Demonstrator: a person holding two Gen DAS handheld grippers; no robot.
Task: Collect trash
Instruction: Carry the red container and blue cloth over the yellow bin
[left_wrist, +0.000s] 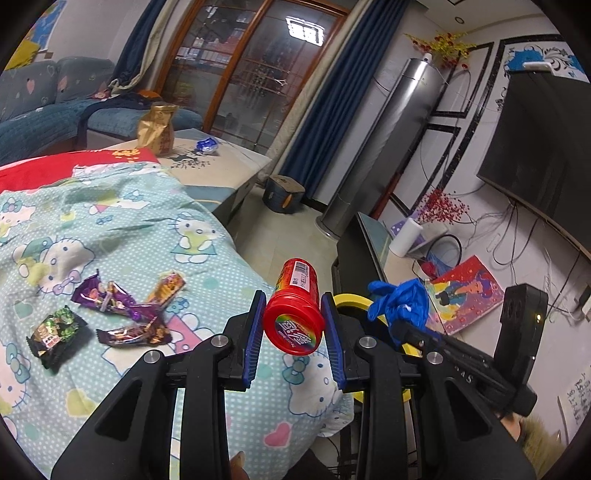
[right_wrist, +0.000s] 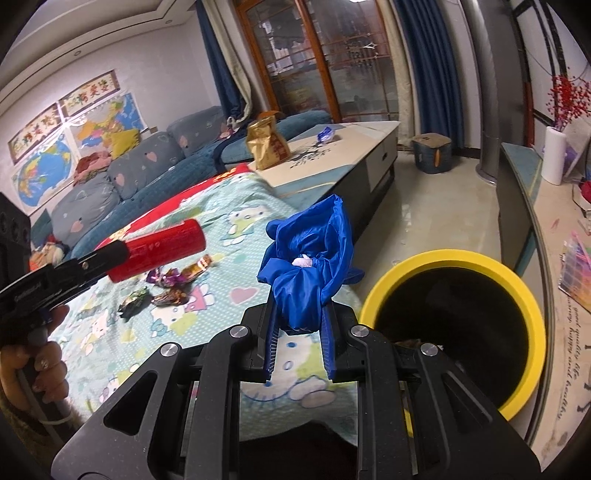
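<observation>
Left gripper (left_wrist: 293, 325) fingers clamp a red can (left_wrist: 294, 310) at lower centre, above the bed (left_wrist: 207, 258). Right gripper (right_wrist: 299, 332) fingers pinch a blue bag (right_wrist: 310, 266) beside the yellow bin (right_wrist: 458, 258) at lower right. Wrappers (left_wrist: 114, 314) lie left; a gold bag (left_wrist: 157, 129) stands upper left.
</observation>
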